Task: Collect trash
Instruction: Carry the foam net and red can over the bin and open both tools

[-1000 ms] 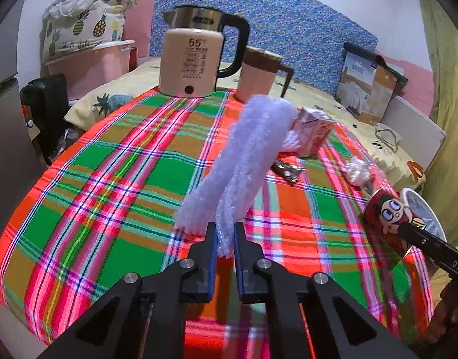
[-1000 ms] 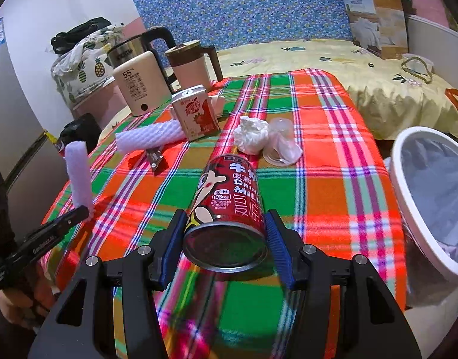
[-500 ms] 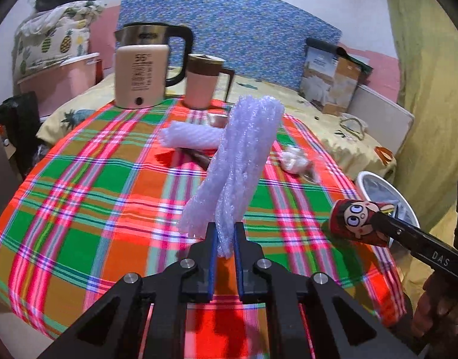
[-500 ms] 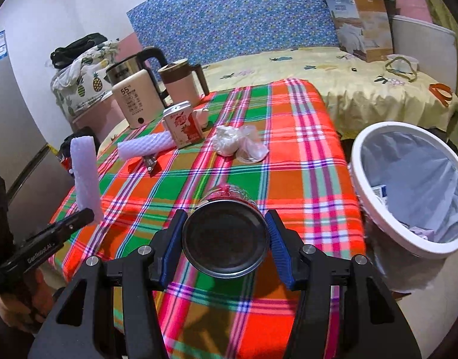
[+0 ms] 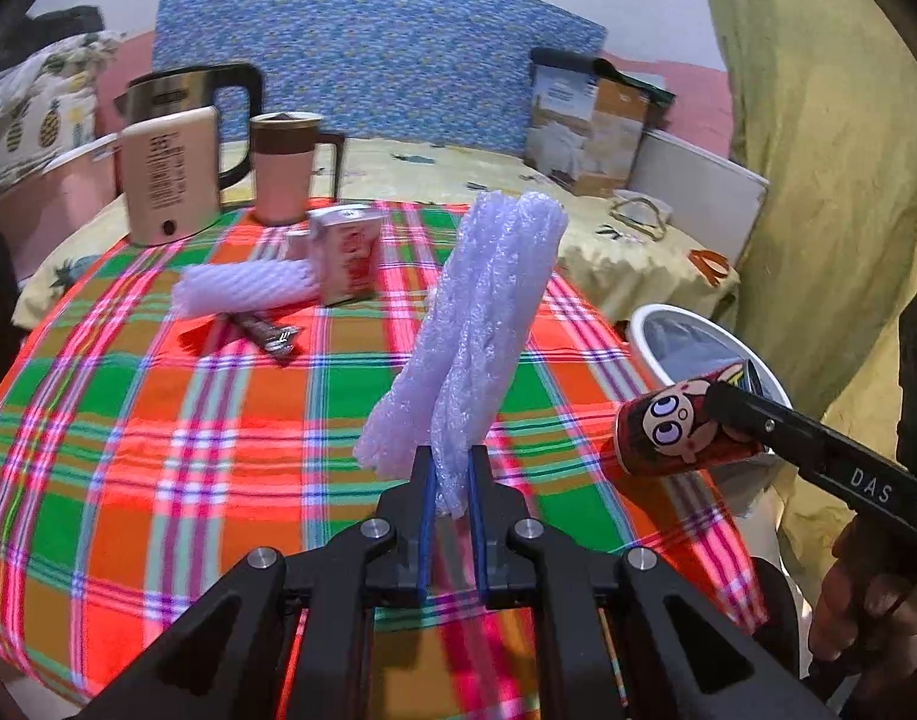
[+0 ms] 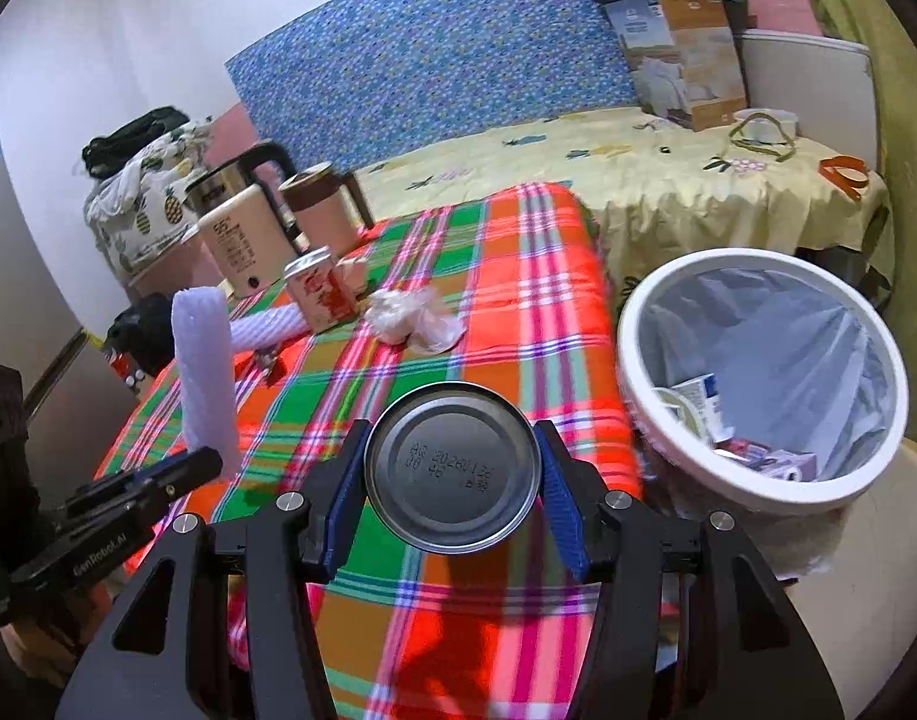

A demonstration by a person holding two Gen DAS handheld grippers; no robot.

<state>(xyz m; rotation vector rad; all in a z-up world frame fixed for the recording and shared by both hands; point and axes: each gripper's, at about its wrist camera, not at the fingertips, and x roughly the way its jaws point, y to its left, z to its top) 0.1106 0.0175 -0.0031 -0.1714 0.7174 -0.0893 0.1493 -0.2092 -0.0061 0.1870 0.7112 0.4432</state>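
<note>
A: What did our left gripper (image 5: pixel 449 483) have?

B: Our fingers were squeezed tight on the foam net (image 5: pixel 476 324), standing up over the counter (image 5: pixel 128 420).

A: And our right gripper (image 6: pixel 452 480)?

B: Its fingers were half open, pressing both sides of the can (image 6: pixel 452 474), beside the trash bin (image 6: pixel 638 324) next to the counter.
</note>
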